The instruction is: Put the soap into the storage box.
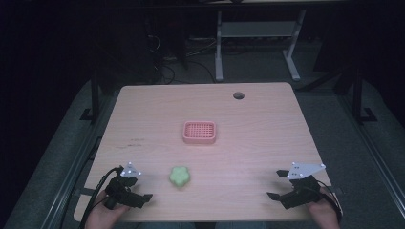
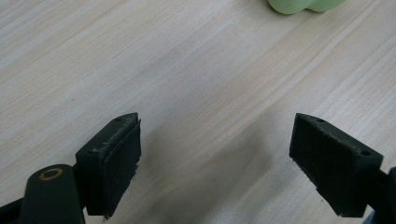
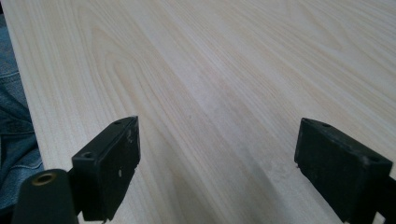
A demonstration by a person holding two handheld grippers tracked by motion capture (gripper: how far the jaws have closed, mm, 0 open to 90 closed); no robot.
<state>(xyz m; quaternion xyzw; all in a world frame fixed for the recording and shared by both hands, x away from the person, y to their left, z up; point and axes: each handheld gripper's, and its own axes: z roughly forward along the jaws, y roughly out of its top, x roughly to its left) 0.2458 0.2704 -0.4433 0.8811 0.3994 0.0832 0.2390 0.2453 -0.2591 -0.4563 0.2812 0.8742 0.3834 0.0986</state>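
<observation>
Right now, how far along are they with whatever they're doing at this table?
Nothing looks done yet. The green flower-shaped piece lies on the table, apart from the pink slotted tray, which looks empty. Nothing is in hand: the left gripper and right gripper sit near the front edge with fingers apart, bare wood between them. Probably all the handling is still ahead, perhaps moving the green piece to the tray.

Ahead of the left gripper's (image 2: 215, 154) spread jaws, the green flower-shaped piece (image 2: 303, 4) is cut off by the top edge. Left of the right gripper's (image 3: 217, 163) jaws, blue cloth (image 3: 14, 135) runs off-frame.
</observation>
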